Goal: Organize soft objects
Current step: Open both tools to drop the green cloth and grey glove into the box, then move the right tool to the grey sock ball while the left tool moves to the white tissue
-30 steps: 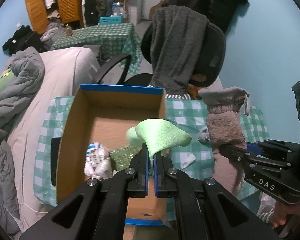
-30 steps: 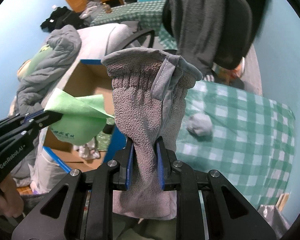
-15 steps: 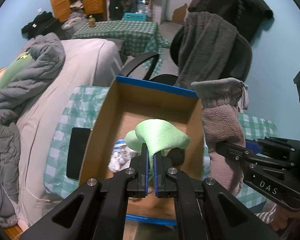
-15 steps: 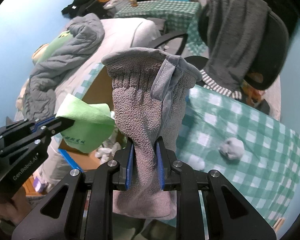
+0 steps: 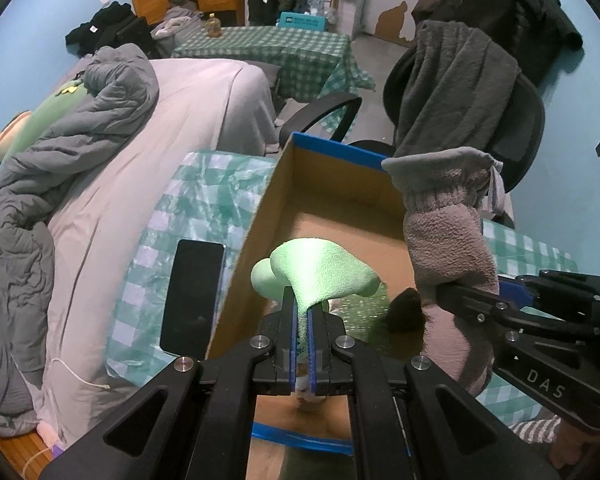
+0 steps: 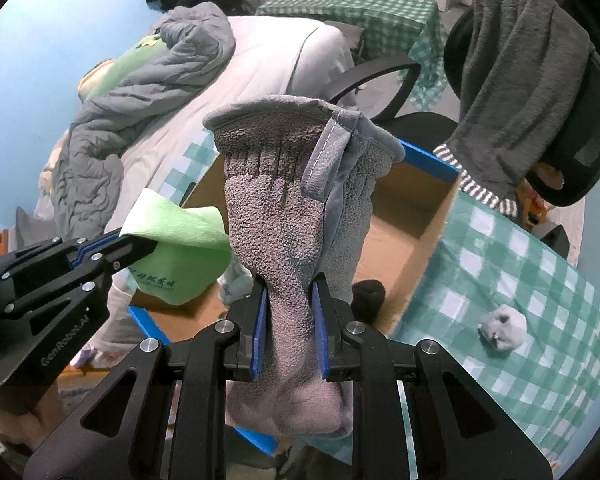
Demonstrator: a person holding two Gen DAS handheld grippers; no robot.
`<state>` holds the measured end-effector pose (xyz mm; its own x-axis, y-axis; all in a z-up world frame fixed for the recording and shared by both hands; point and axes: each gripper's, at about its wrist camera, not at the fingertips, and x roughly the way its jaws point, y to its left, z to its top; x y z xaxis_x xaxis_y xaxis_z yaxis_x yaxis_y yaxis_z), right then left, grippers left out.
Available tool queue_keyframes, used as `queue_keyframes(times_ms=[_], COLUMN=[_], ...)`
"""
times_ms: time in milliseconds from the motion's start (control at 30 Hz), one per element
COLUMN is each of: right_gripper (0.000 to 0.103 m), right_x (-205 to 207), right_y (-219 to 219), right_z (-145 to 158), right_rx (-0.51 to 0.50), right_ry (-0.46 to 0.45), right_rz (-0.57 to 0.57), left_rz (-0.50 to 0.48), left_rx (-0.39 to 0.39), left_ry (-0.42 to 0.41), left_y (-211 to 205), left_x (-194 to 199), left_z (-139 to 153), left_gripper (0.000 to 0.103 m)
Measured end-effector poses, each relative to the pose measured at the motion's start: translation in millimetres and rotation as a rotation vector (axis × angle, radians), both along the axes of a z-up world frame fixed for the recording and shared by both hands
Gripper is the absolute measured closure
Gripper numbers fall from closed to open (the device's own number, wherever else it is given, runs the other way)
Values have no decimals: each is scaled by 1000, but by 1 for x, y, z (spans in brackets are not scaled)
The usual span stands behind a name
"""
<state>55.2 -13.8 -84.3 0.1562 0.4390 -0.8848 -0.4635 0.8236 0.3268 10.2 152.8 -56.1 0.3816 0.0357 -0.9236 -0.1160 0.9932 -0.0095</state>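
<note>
Left tool (image 5: 300,312) clamped tight on a green cloth (image 5: 320,272), hanging right above the open cardboard box (image 5: 252,248) on the checkered table (image 5: 196,200). Right tool (image 6: 290,312) pinched on a grey fleece glove (image 6: 292,208), cuff up, just beside the cloth and over the same box. Down inside: a dark balled sock (image 6: 366,290) and a pale bundle (image 6: 234,284); out on the table, well apart, a grey fluffy ball (image 6: 502,326), and a black phone (image 5: 192,300) beside the box.
</note>
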Motion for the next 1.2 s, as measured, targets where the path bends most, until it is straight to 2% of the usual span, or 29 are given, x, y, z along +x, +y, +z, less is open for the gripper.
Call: queue_keyframes(times_ms=[200, 267, 400, 467, 500, 633, 867, 933, 1200], right_gripper=[83, 80, 63, 61, 61, 59, 54, 48, 48], right_x=[5, 6, 5, 4, 4, 3, 4, 4, 2], right_y=[11, 13, 16, 16, 16, 13, 0, -6, -34], right_z=[-7, -8, -9, -9, -9, -6, -1, -1, 1], right_rx=[2, 6, -10, -16, -16, -11, -14, -16, -33], right_ry=[32, 36, 43, 39, 38, 29, 16, 14, 7], right_rz=[12, 10, 10, 10, 9, -7, -39, -54, -104], left_rz=[6, 7, 10, 3, 1, 1, -10, -12, -41], left_rx=[12, 16, 28, 33, 32, 47, 57, 54, 50], left_ry=[15, 19, 42, 63, 68, 54, 37, 38, 28], left_y=[7, 8, 9, 7, 7, 5, -2, -4, -22], left_x=[5, 6, 7, 7, 7, 5, 2, 2, 1], left_z=[-7, -7, -11, -13, -14, -11, -6, -6, -1], left_gripper=[99, 99, 97, 93, 88, 60, 59, 59, 59])
